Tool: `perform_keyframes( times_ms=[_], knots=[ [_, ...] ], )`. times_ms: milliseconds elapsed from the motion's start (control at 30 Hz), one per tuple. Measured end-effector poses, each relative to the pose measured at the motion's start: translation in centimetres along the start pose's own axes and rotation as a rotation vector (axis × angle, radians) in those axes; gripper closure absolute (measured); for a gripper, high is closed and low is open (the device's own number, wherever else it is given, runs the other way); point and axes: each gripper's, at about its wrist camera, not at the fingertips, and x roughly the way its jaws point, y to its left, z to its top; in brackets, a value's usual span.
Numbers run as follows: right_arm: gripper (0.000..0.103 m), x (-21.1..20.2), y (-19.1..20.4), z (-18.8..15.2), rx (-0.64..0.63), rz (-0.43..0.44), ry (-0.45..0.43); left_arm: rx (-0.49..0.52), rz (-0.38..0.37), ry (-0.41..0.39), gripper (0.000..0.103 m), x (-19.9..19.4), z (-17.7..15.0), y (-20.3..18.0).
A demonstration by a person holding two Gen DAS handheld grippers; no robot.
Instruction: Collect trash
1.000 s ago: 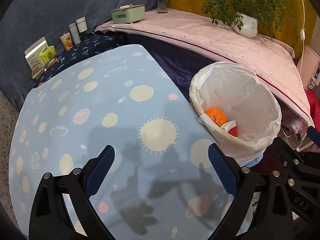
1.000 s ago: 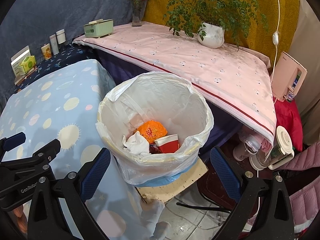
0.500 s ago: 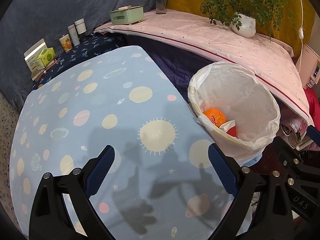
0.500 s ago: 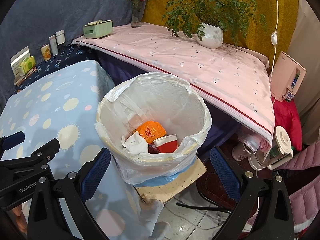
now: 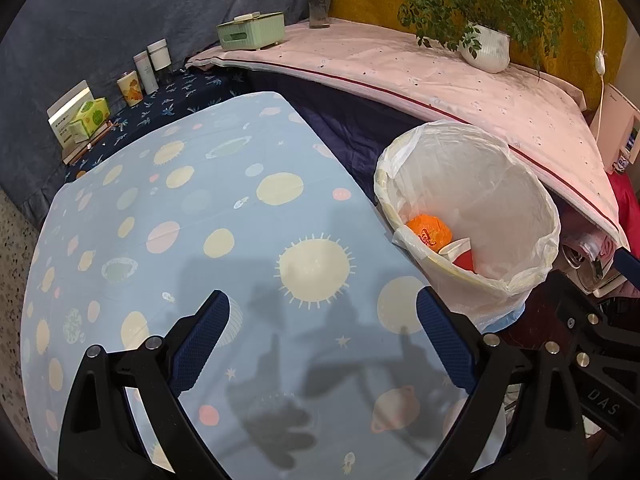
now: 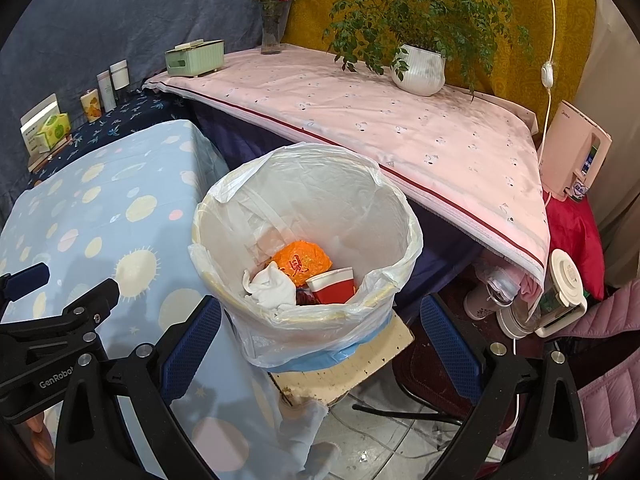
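A trash bin lined with a white bag (image 6: 224, 216) (image 5: 536, 208) stands beside the light blue table with a planet-print cloth (image 5: 180, 220) (image 6: 80, 200). Inside lie an orange wrapper (image 6: 302, 258) (image 5: 428, 230), a crumpled white tissue (image 6: 270, 288) and a red paper cup (image 6: 334, 286) (image 5: 464, 256). My left gripper (image 5: 322, 332) hovers open over the table with nothing between its fingers. My right gripper (image 6: 320, 338) hangs open in front of the bin, empty.
A pink-covered table (image 6: 400, 120) behind the bin carries a potted plant (image 6: 420, 68), a flower vase (image 6: 274, 32) and a green tissue box (image 6: 196, 58). Small containers and boxes (image 5: 120, 96) line the far left ledge. Appliances and a pink jacket (image 6: 560, 300) crowd the floor at right.
Both views shifted only slightly; the bin sits a little lower and nearer in the right wrist view. Both grippers stay open and empty.
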Motion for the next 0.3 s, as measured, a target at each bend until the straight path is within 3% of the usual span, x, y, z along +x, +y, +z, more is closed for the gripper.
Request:
perform_keyframes(
  times_ms=[300],
  knots=[
    [0.007,0.25,-0.06,-0.54,0.006,0.008,0.016,0.022,-0.005,0.003,0.013,0.34,-0.38,-0.28]
  ],
)
